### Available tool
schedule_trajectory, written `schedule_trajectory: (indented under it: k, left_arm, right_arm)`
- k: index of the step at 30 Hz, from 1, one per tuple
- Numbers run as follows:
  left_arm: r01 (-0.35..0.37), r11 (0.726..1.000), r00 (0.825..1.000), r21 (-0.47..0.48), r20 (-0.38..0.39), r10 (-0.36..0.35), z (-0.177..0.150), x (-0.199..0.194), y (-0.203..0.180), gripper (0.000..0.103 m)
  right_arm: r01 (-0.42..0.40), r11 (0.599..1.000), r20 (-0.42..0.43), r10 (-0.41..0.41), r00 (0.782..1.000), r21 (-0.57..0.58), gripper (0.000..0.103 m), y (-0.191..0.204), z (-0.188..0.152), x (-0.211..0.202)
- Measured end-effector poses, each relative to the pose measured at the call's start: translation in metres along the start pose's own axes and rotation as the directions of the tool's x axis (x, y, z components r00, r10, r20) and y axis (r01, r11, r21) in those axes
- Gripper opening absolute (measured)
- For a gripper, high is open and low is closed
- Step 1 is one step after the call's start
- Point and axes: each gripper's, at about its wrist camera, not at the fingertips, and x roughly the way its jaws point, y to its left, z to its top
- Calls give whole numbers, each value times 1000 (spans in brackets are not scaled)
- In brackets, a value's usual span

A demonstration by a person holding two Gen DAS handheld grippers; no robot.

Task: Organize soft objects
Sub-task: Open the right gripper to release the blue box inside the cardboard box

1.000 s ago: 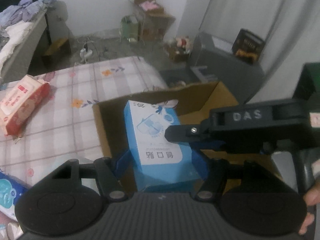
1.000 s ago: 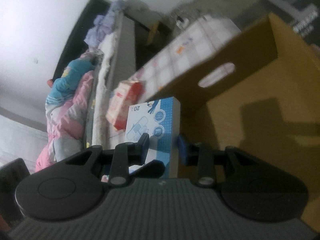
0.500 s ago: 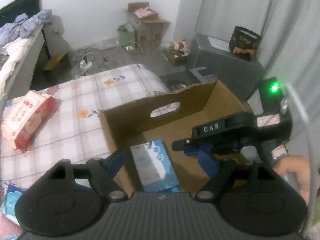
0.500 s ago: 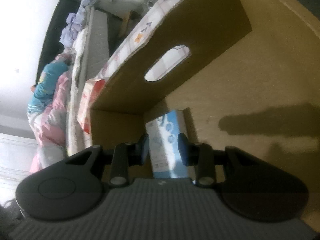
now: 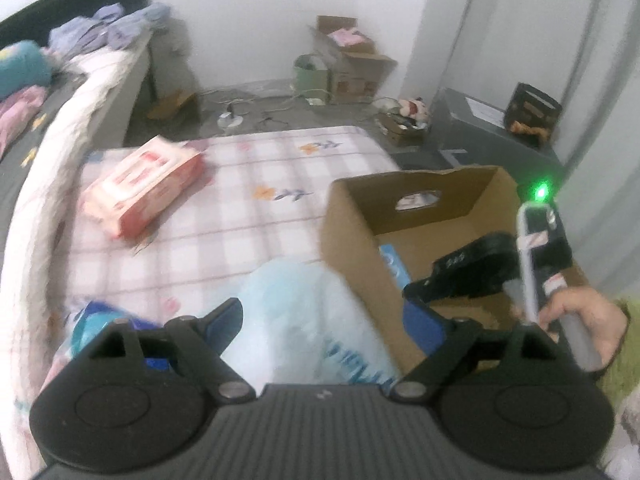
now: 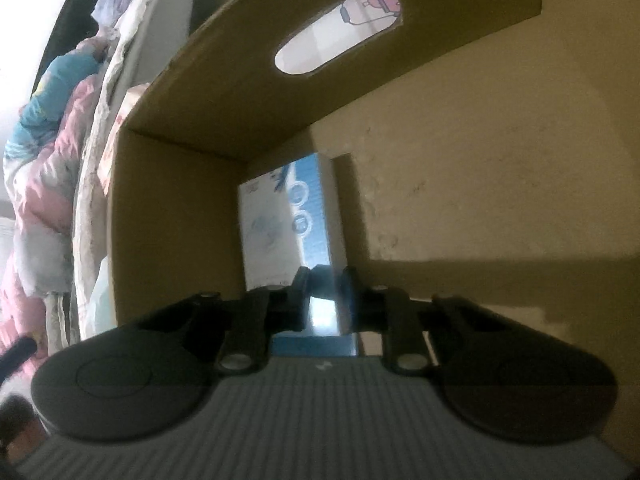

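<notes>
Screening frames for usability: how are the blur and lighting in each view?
Left wrist view: motion-smeared, worst on the pale blue plastic pack and checked bedcover; strong fisheye bend. Right wrist view: dim inside the cardboard box, the blue box soft, with hard shadows on the floor.

Left tool (image 5: 322,326) jaws just opening over pale-blue pack (image 5: 308,320), cardboard box (image 5: 352,232) beside

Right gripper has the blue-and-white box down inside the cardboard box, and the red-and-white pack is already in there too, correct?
Not quite. The right gripper does hold the blue-and-white box inside the cardboard box, but the left wrist view shows the red-and-white pack lying on the checked bedcover.
</notes>
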Motion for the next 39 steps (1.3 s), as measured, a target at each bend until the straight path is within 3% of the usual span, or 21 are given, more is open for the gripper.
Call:
schedule_trajectory:
  k: [11, 17, 21, 24, 27, 39]
  left_arm:
    - [-58, 995, 998, -84, 2, 58, -63, -15, 49, 88]
    - [-64, 987, 997, -150, 22, 68, -92, -30, 67, 88]
    - [-86, 985, 995, -152, 30, 91, -106, -38, 72, 89]
    - [-95, 984, 993, -153, 49, 104, -114, -42, 74, 90]
    - [-98, 982, 992, -164, 65, 110, -123, -46, 76, 93]
    - [-115, 968, 985, -222, 99, 139, -163, -60, 91, 93]
  right_arm:
    - [-5, 999, 76, 1, 997, 50, 15, 9, 12, 16]
    - [-36, 998, 105, 31, 994, 42, 17, 2, 6, -12]
    - [-49, 999, 58, 49, 997, 10, 17, 1, -13, -32]
    - [-44, 999, -9, 44, 999, 9, 17, -6, -28, -28]
    - [-34, 999, -24, 34, 999, 12, 17, -5, -34, -13]
    - [-43, 999, 30, 43, 999, 0, 16, 6, -28, 12]
